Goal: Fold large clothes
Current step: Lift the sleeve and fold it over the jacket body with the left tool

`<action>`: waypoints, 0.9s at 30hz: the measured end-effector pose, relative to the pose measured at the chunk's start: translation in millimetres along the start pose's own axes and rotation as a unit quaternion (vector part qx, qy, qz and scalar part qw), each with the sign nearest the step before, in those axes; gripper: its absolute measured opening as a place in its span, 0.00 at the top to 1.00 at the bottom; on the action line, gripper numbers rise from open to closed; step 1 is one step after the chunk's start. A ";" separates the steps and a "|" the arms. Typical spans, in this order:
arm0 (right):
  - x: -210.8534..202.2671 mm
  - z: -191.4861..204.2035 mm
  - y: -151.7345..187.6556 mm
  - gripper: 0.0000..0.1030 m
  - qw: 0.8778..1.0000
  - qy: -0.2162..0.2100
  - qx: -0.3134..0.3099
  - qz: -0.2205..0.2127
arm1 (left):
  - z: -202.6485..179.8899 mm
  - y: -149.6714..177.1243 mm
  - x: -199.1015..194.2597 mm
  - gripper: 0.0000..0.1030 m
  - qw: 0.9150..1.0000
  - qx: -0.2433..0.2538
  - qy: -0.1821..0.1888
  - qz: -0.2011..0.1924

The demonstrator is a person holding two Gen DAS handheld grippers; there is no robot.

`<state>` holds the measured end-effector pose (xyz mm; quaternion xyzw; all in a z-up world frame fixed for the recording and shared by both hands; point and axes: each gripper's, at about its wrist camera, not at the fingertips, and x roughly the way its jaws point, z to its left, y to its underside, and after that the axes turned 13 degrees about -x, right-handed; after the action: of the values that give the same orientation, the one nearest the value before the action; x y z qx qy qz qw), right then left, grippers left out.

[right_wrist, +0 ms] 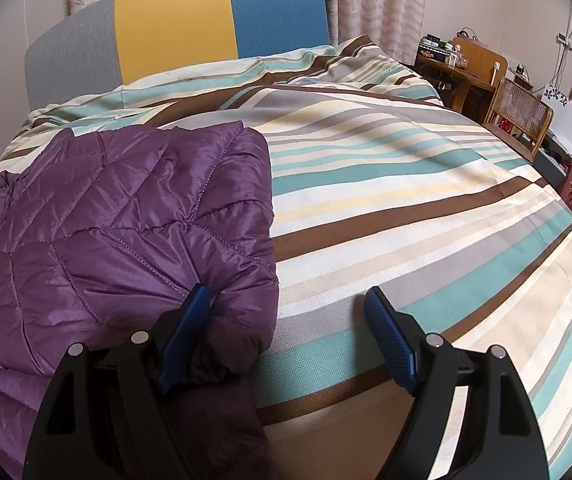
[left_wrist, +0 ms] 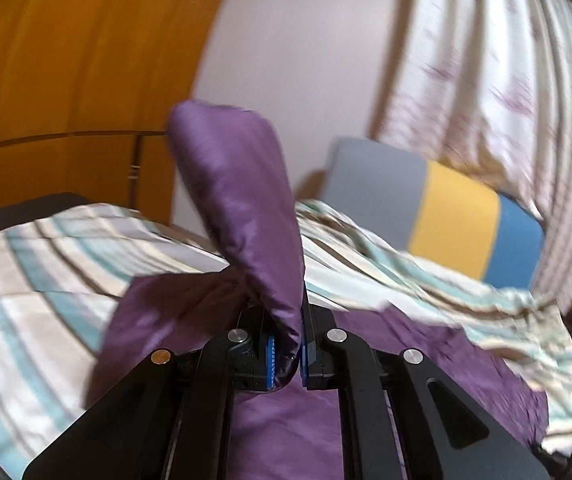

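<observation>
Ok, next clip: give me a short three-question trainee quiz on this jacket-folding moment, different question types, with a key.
1. True or false: the left tool is clamped on a part of the purple jacket.
2. Multiple choice: how does the right tool stand? A) shut on the jacket; B) open, one finger at the jacket's edge, the other over the striped cover; C) shut on the striped cover.
3. Fill in: the headboard behind the bed has grey, ____ and blue panels.

Key: 1 true; 2 B; 3 yellow.
</observation>
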<state>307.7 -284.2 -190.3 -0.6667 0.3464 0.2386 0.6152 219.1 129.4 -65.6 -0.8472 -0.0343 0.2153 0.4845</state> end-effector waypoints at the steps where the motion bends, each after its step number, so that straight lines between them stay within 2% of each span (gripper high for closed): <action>1: -0.2 0.0 0.4 0.23 1.000 0.000 0.000 0.000 | -16.4 10.0 6.3 0.92 1.000 0.018 0.010 0.012; 3: -0.2 0.2 0.1 0.23 1.000 0.000 0.000 0.000 | -40.8 27.7 15.4 0.92 0.998 0.052 0.024 0.031; 6: -0.1 -0.3 0.2 0.23 1.000 0.000 0.000 0.000 | -75.0 64.0 36.0 0.92 0.990 0.111 0.040 0.082; 9: -0.2 0.1 0.2 0.23 1.000 0.000 0.000 0.000 | -99.1 91.5 43.7 0.92 0.982 0.142 0.053 0.111; 14: -0.6 0.5 0.0 0.23 1.000 0.003 -0.002 0.000 | -139.0 131.3 45.0 0.92 0.964 0.216 0.072 0.140; 19: -1.0 0.8 0.3 0.23 1.000 0.004 -0.003 -0.001 | -163.9 162.1 55.5 0.91 0.938 0.283 0.076 0.185; 21: -1.3 0.2 0.6 0.23 1.000 0.004 -0.003 -0.001 | -169.4 174.0 60.2 0.74 0.926 0.308 0.071 0.205; 22: -1.4 0.3 0.5 0.23 1.000 0.003 -0.003 -0.001 | -170.7 177.7 59.6 0.46 0.920 0.316 0.079 0.216; 23: -1.3 0.1 0.6 0.23 1.000 0.003 -0.002 -0.001 | -171.9 178.7 56.0 0.21 0.918 0.320 0.088 0.217; 25: -1.3 -0.3 0.8 0.23 1.000 0.001 -0.001 0.000 | -172.4 173.8 36.5 0.11 0.922 0.319 0.115 0.186; 27: -1.0 -2.0 0.7 0.23 1.000 -0.006 0.004 0.000 | -165.0 162.4 20.2 0.10 0.924 0.303 0.142 0.185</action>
<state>306.4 -286.0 -189.8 -0.6627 0.3438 0.2413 0.6200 278.7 -84.0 -135.9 -0.6733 0.2585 0.1786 0.6693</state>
